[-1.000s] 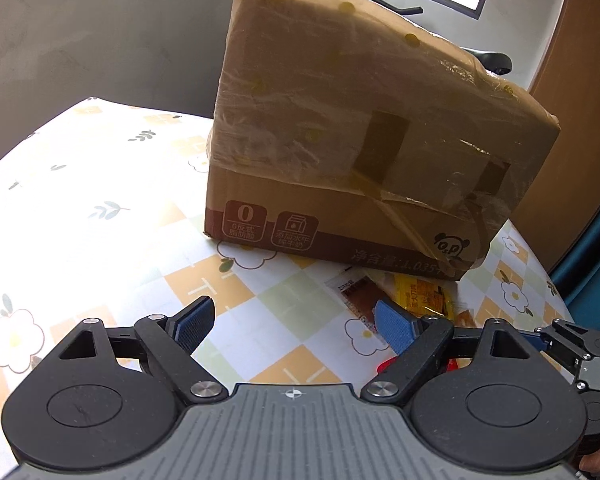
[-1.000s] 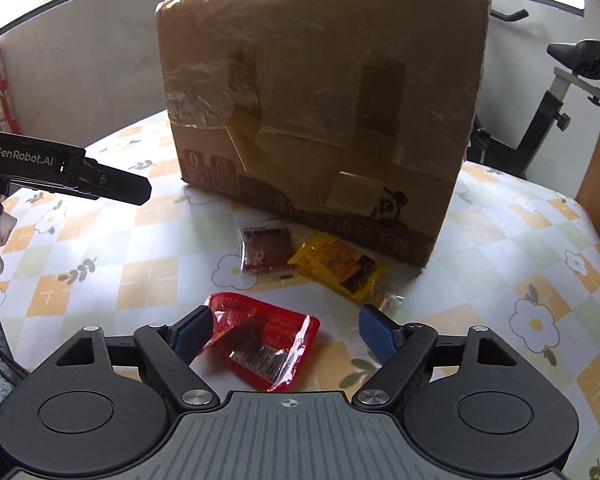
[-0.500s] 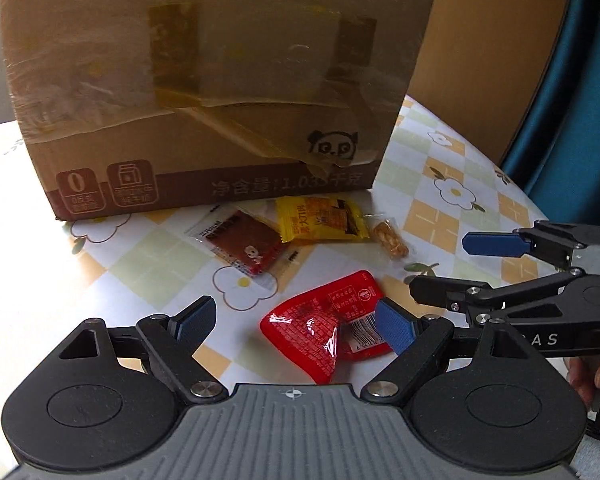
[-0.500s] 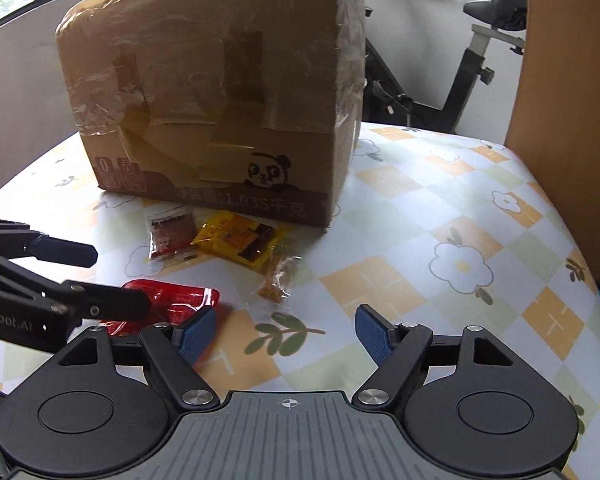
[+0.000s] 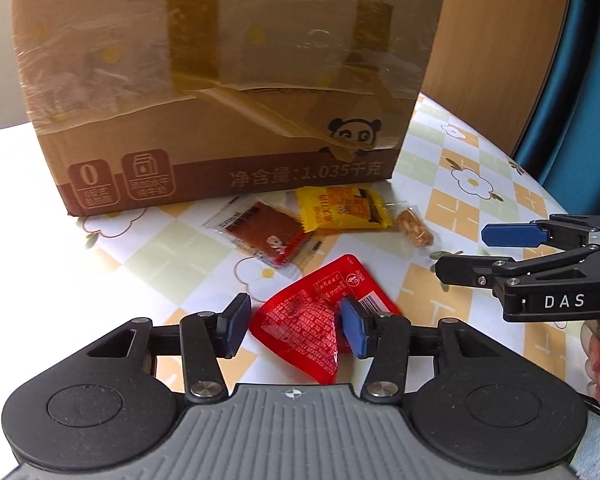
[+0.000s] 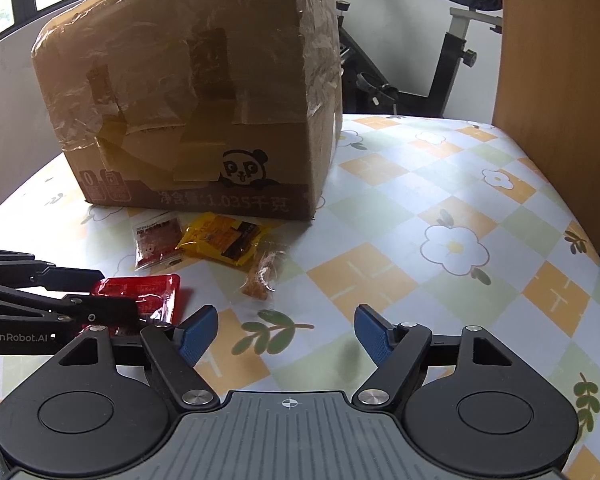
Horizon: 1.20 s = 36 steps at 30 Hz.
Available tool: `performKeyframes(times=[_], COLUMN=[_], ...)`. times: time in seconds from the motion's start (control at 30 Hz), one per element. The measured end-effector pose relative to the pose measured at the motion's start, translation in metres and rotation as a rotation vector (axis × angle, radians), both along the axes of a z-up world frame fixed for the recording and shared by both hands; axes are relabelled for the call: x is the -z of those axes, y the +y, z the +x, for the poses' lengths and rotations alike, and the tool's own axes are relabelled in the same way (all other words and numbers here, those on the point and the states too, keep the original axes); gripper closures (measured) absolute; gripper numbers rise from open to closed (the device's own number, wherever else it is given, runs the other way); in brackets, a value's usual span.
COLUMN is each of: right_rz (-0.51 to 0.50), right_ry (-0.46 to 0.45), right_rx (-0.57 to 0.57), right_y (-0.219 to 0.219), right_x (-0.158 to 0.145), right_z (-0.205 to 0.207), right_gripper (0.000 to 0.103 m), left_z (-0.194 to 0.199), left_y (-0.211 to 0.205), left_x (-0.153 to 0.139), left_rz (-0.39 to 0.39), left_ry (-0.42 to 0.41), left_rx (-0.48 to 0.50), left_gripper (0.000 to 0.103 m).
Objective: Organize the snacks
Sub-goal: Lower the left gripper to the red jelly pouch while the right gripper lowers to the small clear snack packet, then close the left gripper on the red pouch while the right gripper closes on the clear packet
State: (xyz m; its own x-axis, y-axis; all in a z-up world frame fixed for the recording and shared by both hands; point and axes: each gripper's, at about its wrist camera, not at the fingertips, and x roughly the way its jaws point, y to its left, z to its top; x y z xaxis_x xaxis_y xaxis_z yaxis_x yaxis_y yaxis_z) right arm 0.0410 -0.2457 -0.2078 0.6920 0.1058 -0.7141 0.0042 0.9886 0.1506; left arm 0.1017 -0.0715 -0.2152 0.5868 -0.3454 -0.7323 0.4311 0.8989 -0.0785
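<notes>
A red snack packet [image 5: 312,316] lies on the flowered tablecloth between the jaws of my left gripper [image 5: 296,330], which is open around it with small gaps at both pads. It also shows in the right wrist view [image 6: 148,294]. Beyond it lie a brown-red packet [image 5: 262,234], a yellow packet [image 5: 342,208] and a small clear-wrapped nut snack [image 5: 414,228]. My right gripper [image 6: 286,334] is open and empty over bare cloth, to the right of the packets.
A large taped cardboard box [image 5: 228,80] with a panda print stands just behind the snacks. The round table's edge [image 6: 588,240] curves away at the right, by a wooden panel [image 6: 560,60]. An exercise bike [image 6: 452,52] stands behind the table.
My left gripper has moved in low over the red packet and its jaws have narrowed around it. My right gripper has shifted right, away from the packets, still open.
</notes>
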Motion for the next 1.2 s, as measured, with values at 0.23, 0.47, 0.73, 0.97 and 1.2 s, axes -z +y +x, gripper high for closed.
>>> performKeyframes(times=[0.23,0.47,0.73,0.97,1.2], right_rz=[0.009,0.019,0.013,0.029,0.037], right_ry=[-0.021,-0.067,-0.087,-0.088,-0.088], right_rx=[-0.012,0.014,-0.001,-0.003,-0.003], right_y=[0.006,0.010,0.013,0.010,0.008], right_x=[0.001,0.011,0.015,0.016,0.016], right_z=[0.014,0.032,0.029,0.031,0.031], right_gripper=[0.034,0.062,0.078,0.078,0.078], left_z=[0.003,0.008,0.008,0.006,0.008], left_y=[0.022,0.042,0.044,0.041,0.040], left_x=[-0.002,-0.004,-0.003,-0.002,-0.002], left_rz=[0.004,0.022,0.047,0.063,0.065], left_ry=[-0.016,-0.034,-0.052,-0.066,-0.059], left_rx=[-0.103,-0.179,-0.170,-0.161,-0.142], left_gripper=[0.051,0.050,0.047,0.042,0.045])
